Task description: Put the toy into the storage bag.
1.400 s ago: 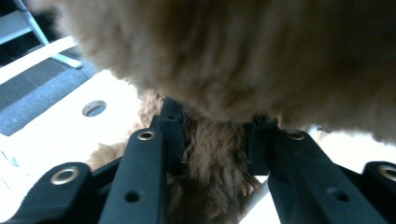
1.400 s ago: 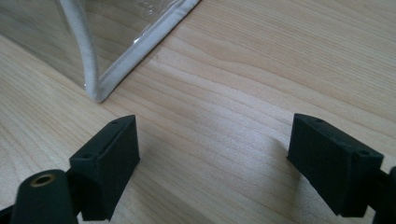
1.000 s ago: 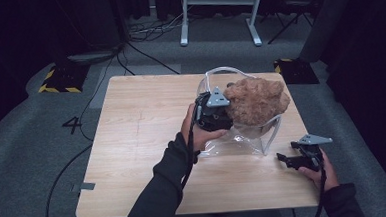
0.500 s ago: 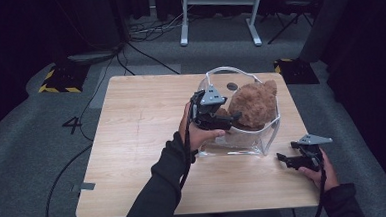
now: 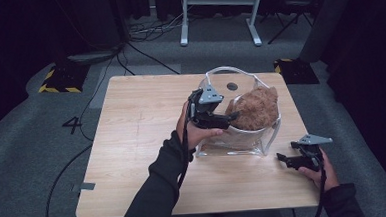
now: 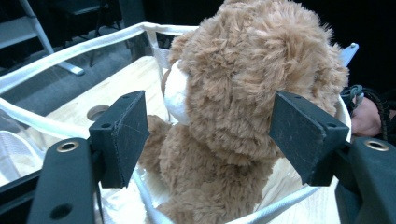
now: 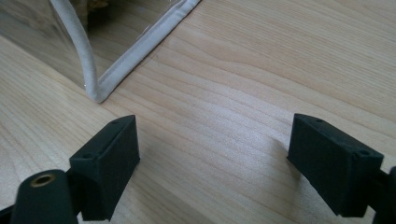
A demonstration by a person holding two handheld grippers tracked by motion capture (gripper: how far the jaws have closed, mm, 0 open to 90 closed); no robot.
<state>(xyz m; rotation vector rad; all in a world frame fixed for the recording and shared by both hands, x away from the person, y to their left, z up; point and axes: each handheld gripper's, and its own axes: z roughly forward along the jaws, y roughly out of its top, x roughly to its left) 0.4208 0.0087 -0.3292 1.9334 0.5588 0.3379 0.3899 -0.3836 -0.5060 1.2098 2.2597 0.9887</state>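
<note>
**Teddy bear going down into the clear bag**

The teddy bear (image 5: 255,108) is sinking from above the rim into the clear bag (image 5: 243,141). The left gripper (image 6: 205,126) is drawing back toward the bag's near edge, its jaws now spread apart and no longer touching the bear.

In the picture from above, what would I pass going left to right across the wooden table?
Bare table top → left gripper held at the bag's rim → brown teddy bear inside the clear bag → right gripper low over the table near the right edge.
</note>
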